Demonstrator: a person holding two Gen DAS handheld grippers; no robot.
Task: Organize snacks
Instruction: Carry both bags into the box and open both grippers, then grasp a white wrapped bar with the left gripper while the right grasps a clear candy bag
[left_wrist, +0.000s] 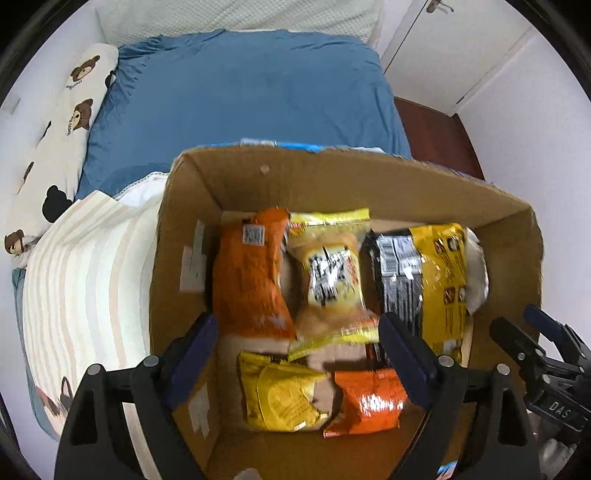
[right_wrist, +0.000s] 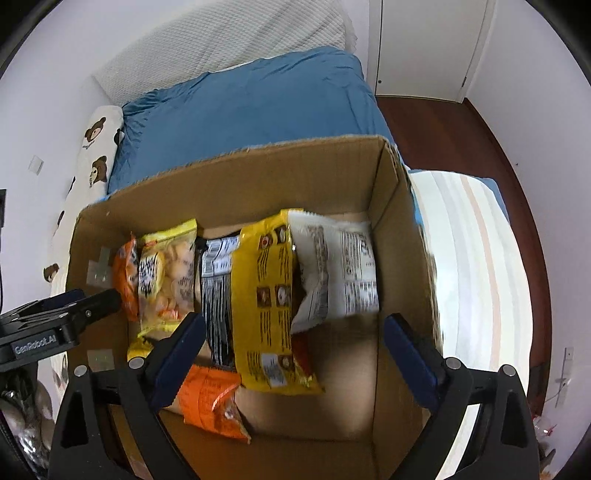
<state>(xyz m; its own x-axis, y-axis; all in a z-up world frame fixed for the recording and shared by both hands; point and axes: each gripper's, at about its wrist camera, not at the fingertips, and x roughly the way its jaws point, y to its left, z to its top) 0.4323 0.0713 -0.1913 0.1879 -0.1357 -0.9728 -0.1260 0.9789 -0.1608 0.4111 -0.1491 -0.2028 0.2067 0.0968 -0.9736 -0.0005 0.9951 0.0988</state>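
Snacks lie packed in the cardboard box (left_wrist: 192, 206) on the bed: an orange packet (left_wrist: 251, 280) nearest its left wall, a yellow packet (left_wrist: 332, 266) beside it, a black-and-yellow bag (right_wrist: 258, 295) and a white bag (right_wrist: 343, 266) toward its right wall. Above the box, left gripper (left_wrist: 299, 354) and right gripper (right_wrist: 295, 354) both gape wide, holding nothing.

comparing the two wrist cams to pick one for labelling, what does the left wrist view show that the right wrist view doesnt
Only the left wrist view: a small yellow packet near the box's front, and the open left gripper seen along its own fingers.
Only the right wrist view: the white packet's printed label, and the open right gripper seen the same way.
Both: cardboard box, blue bedding, bear pillow.
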